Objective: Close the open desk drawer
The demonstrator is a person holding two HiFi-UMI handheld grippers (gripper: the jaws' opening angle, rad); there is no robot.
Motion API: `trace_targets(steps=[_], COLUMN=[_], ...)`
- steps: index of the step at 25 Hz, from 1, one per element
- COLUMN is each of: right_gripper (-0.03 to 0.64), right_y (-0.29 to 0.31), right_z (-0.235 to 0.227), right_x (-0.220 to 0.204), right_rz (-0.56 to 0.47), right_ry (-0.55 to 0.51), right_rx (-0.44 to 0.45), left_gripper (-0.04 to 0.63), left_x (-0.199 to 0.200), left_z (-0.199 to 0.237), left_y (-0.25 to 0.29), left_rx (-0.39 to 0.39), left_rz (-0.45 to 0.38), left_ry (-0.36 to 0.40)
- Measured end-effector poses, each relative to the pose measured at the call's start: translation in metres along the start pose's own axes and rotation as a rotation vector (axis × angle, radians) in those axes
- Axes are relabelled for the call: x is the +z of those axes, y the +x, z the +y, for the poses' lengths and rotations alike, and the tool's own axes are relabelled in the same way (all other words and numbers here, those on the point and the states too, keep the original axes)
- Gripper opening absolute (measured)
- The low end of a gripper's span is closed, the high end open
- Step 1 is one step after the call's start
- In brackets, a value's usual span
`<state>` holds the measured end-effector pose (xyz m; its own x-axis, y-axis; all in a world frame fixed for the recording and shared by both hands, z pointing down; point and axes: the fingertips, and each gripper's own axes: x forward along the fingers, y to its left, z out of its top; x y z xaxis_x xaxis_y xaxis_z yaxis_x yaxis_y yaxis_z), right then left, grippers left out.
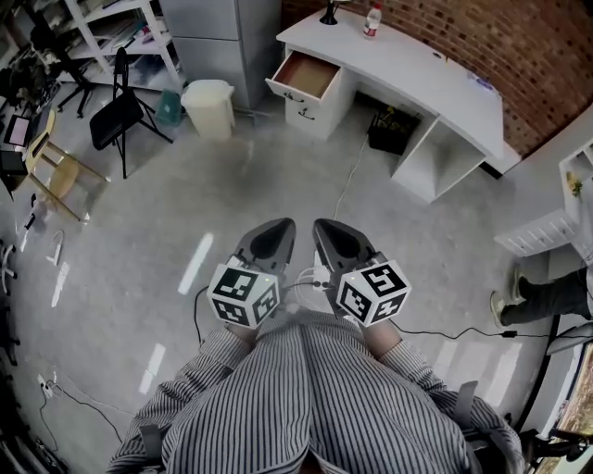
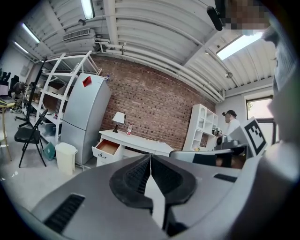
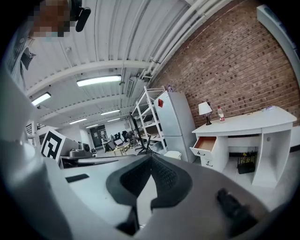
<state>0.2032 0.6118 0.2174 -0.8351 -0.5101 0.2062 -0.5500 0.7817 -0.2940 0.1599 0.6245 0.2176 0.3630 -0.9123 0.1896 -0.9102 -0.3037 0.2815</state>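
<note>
Left hand-held gripper held low in front of the holder's striped shirt, jaws closed, pads meeting along one seam, nothing between them. Right hand-held gripper just beside it, nearly touching, jaws likewise pressed together and empty. Both point forward across the open grey floor, marker cubes toward the body. A thin cable trails over the floor from near the grippers toward the bench. White bench stands well apart from the grippers, against the brick wall. Its top drawer, on the left-hand pedestal, is pulled out, the wooden bottom showing and apparently bare; the drawer front below it sits flush, dark handle visible. On the bench top above the open drawer: a small lamp and a bottle near each other. A dark crate sits on the floor in the knee space. Left of the pedestal, a cream waste bin, then a grey fridge against the wall. A black folding chair stands further left, open, near a white shelving frame. Another person's legs show at the right edge of the room.
</note>
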Motion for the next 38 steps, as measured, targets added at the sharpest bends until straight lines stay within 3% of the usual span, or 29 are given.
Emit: trace_targets(steps=[12,17,24,31,38], right_gripper=[0.015,0.015,0.015,0.015,0.016], right_y=[0.041,0.068,0.141,0.237,0.31], right_z=[-0.044,-0.074,-0.113,-0.148,-0.184], right_x=[0.011,0.021,0.049,0.1,0.125], right_rz=[0.017,0.014,0.014,-0.022,-0.04], right_ry=[0.025,0.042,0.052,0.019,0.025], right_rx=[0.004,-0.016,-0.039,-0.053,-0.111], left_gripper=[0.015,0.015,0.015,0.015,0.015], left_x=[0.009,0.012,0.047,0.099,0.124], left_z=[0.041,0.069,0.134,0.202,0.266], left_y=[0.049,0.08,0.137,0.206,0.261], left_rx=[0.029,0.01,-0.002,-0.08,-0.13], left_rz=[0.043,0.071,0.067,0.07,0.095], left_ry=[0.011,-0.019,-0.021,0.027,0.037])
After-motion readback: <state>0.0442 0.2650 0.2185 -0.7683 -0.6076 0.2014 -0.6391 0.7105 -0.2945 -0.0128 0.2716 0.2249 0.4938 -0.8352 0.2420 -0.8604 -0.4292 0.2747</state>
